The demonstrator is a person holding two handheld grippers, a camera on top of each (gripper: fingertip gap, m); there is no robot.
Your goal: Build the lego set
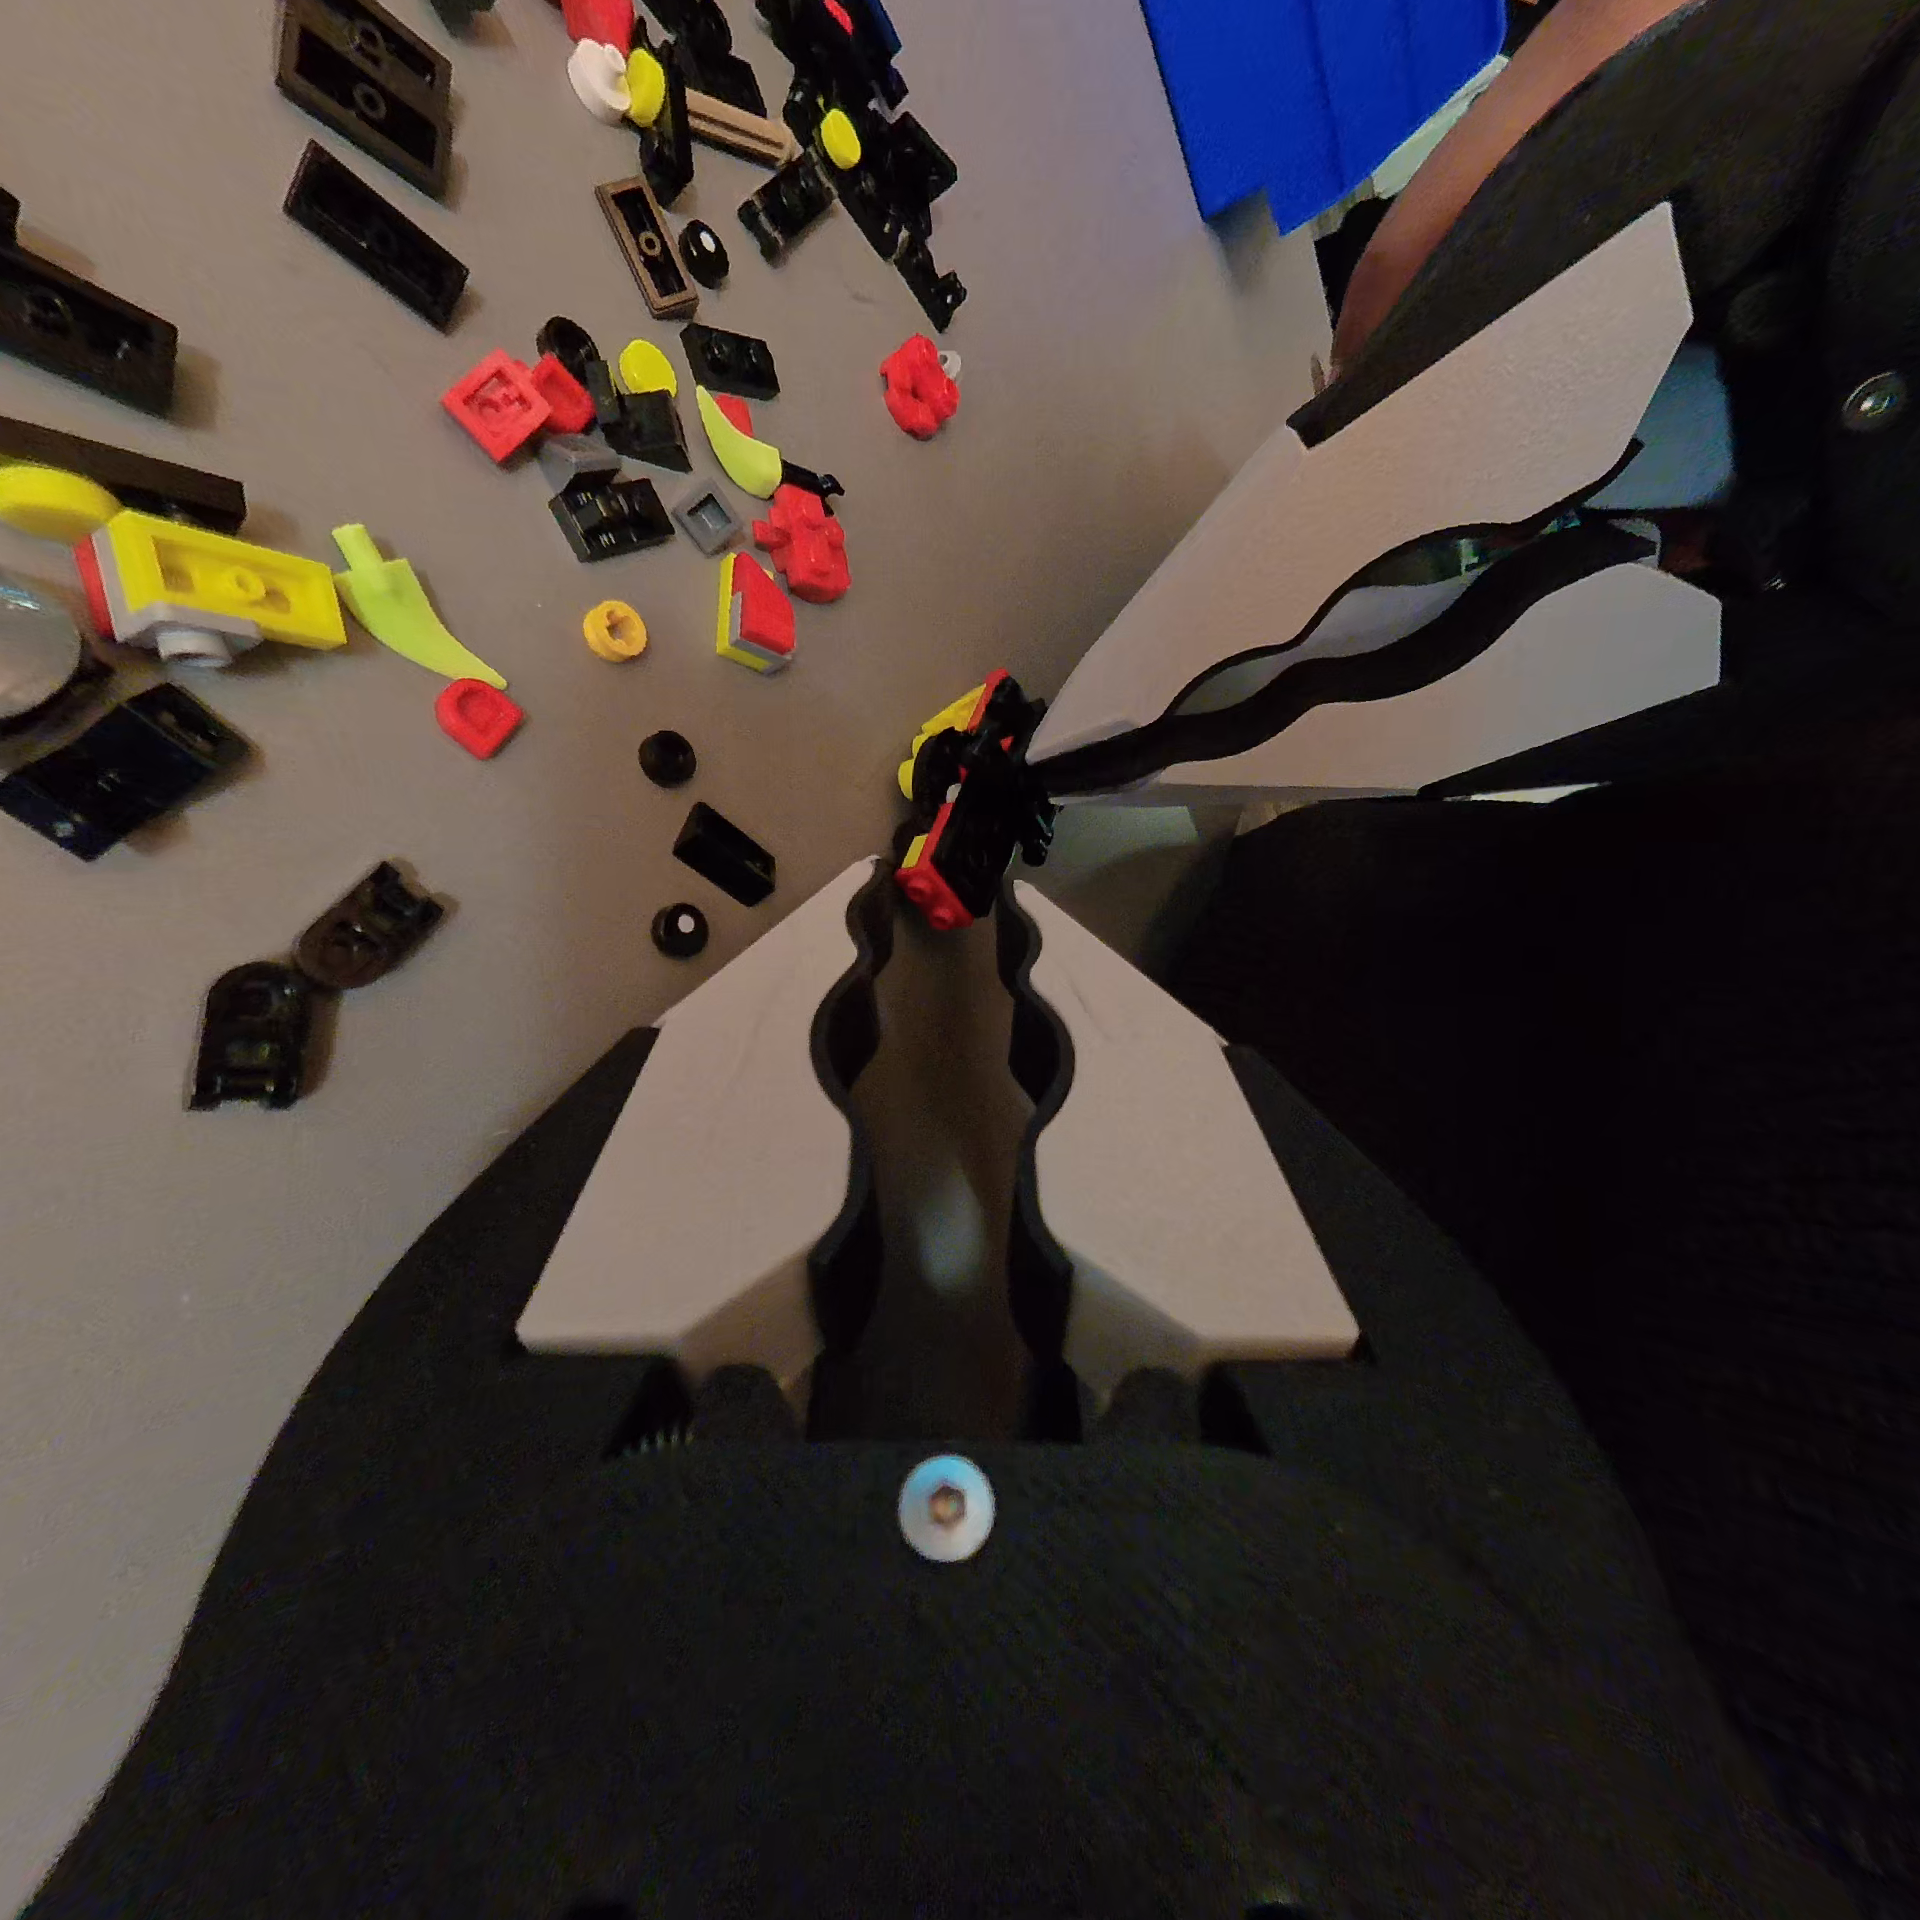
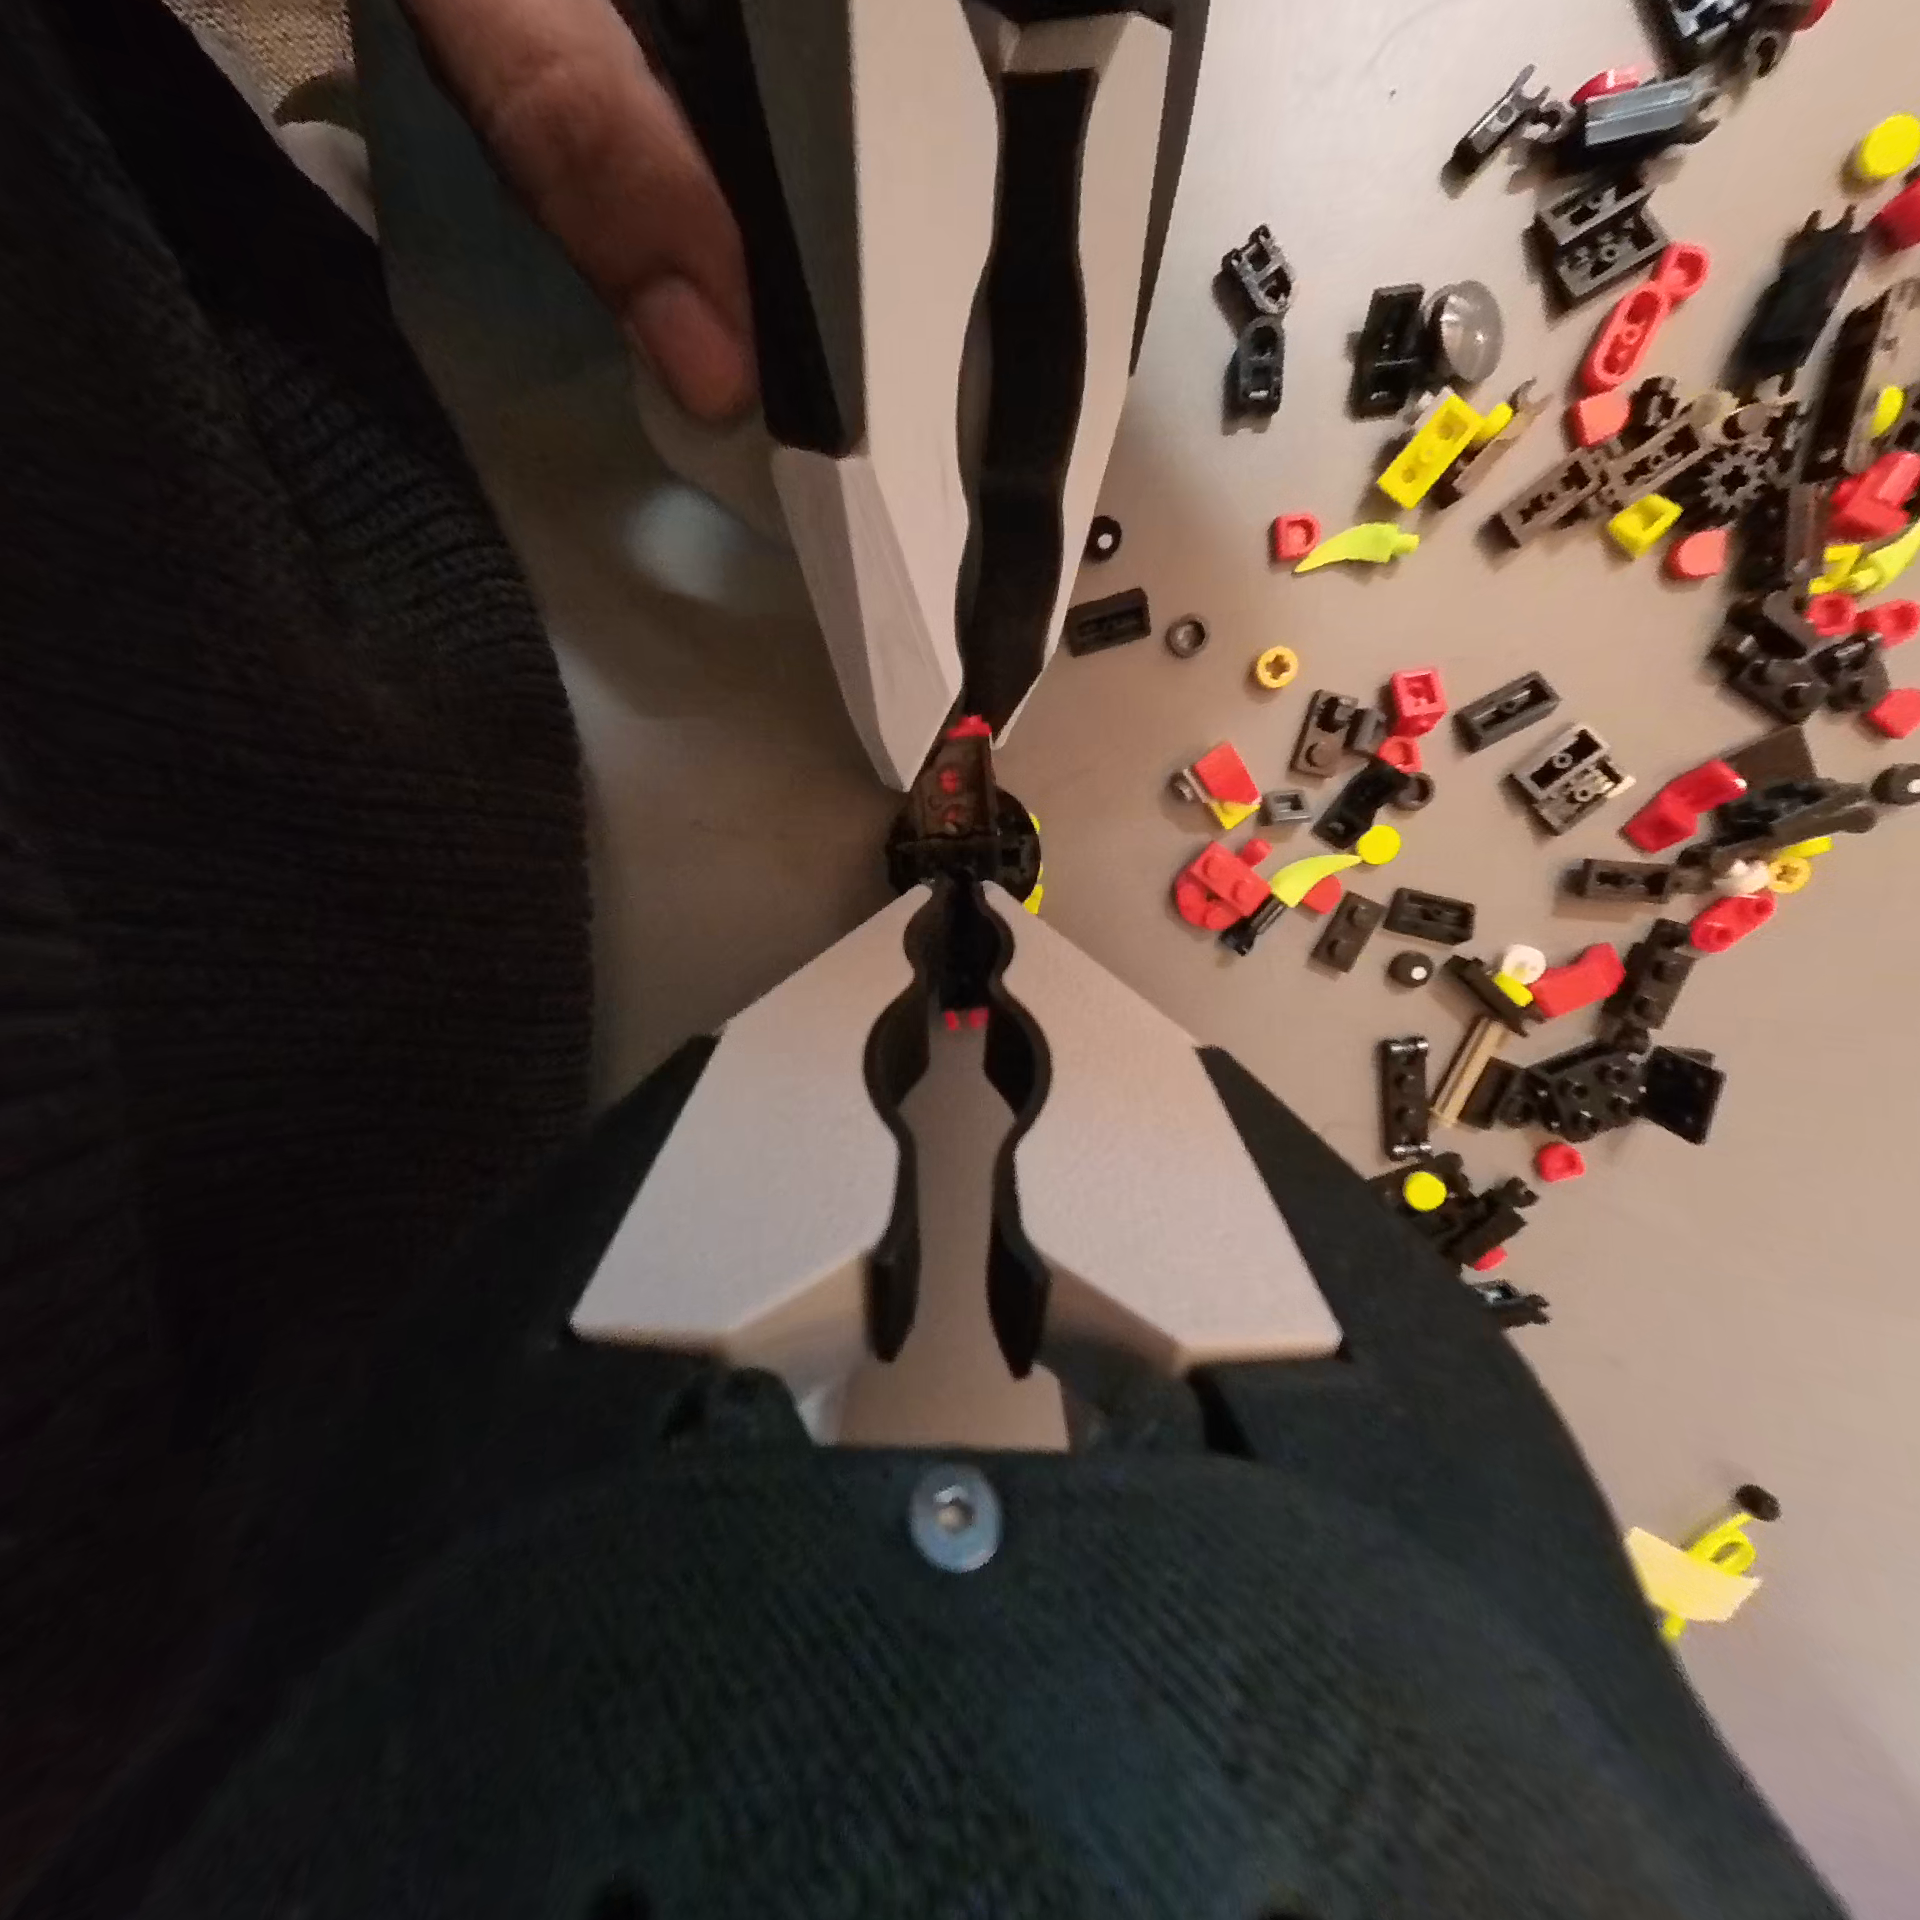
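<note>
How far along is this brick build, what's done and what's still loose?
Done: a small black, red and yellow brick assembly is already joined. In hand: the left gripper and right gripper both grip it. Left: many loose bricks lie scattered on the table.

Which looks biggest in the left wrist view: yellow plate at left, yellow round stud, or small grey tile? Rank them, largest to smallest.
1. yellow plate, though it lies nearer the picture's stretched edge.
2. yellow round stud and small grey tile look alike; unranked.
</note>
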